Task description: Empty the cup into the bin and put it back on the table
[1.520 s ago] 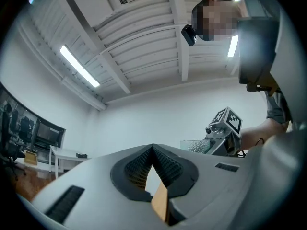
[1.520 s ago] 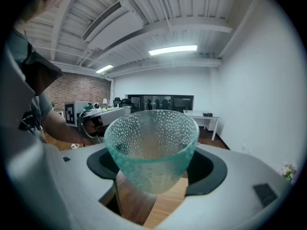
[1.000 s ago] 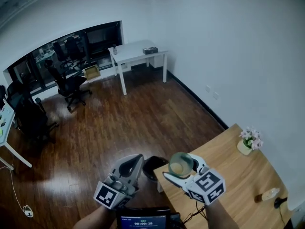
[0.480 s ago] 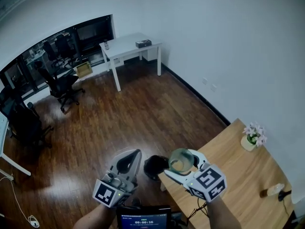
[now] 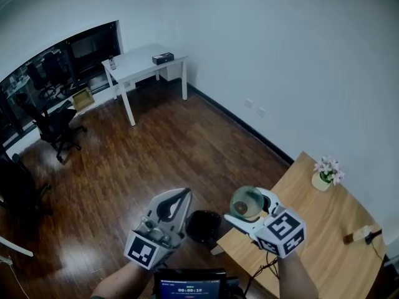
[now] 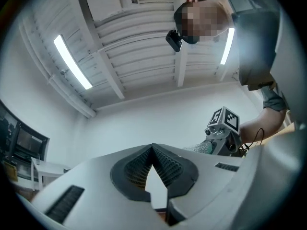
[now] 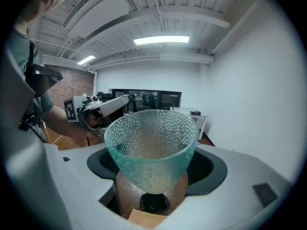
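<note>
A green dimpled glass cup (image 5: 247, 199) stands upright between the jaws of my right gripper (image 5: 248, 208), which is shut on it. The cup hangs above the near corner of the wooden table (image 5: 312, 242). Something pale lies in its bottom. In the right gripper view the cup (image 7: 151, 145) fills the middle of my right gripper (image 7: 153, 176), and the black bin (image 7: 154, 202) shows on the floor beneath it. In the head view the bin (image 5: 204, 225) stands beside the table corner, between both grippers. My left gripper (image 5: 181, 195) is shut on nothing, left of the bin.
A small pot of flowers (image 5: 325, 174) and a small object (image 5: 360, 234) sit on the table's far side. A white desk (image 5: 140, 64) and office chairs (image 5: 56, 126) stand far off across the dark wood floor. A screen (image 5: 189, 285) is at the bottom edge.
The head view has swung, so the room has slid left. Both grippers moved with it. The cup stays upright in the right jaws, and the bin now lies between the grippers.
</note>
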{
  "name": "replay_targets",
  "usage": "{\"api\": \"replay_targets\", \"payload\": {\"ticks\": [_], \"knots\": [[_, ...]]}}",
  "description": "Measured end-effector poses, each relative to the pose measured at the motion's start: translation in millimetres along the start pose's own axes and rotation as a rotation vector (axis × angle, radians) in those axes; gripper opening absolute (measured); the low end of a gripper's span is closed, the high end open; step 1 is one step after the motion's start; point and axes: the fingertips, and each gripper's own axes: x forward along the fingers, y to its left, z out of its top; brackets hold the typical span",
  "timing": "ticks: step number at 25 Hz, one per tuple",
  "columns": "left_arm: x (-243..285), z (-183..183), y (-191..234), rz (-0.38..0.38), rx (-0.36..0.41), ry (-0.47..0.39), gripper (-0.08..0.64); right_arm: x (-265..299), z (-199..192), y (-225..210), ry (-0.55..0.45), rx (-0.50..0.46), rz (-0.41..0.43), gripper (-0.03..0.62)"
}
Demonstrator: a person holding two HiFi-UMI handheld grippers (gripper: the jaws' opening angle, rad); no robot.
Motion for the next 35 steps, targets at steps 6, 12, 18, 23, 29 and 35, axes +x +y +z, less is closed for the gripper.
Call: {"api": "replay_targets", "payload": {"ticks": [6,12,18,23,29,35], "knots": [[12.8,-7.1,34.4,-0.043,-0.022,-0.046,0.0,15.7,15.0,-20.7,0.042,0.006,-0.083,0.388],[32.8,-19.8,45.9,-0.044,-0.031,-0.063,0.0,26.3,16.3,-43.8,0.087,-0.031,-0.101,0.387],[62.6,-23.3,42.9,-0.029,-0.009,-0.062,0.0,30.3,16.8,-64.0,0.12,-0.091,-0.081,0.387],[83.5,-30.3,39.8,-0.016,0.015,-0.07,0.0,29.0,12.4,-87.1,0.158,-0.181,-0.097,0.387],[100.2,-37.7,35.1,-0.018,0.02,-0.073,0.0,29.1,9.9,-103.7,0.185,-0.238,-0.111,0.387],[114.0,-41.9,36.9,-0.061,0.0,-0.083,0.0,31.6,9.1,-115.7,0.226,-0.288,-0.173,0.387]]}}
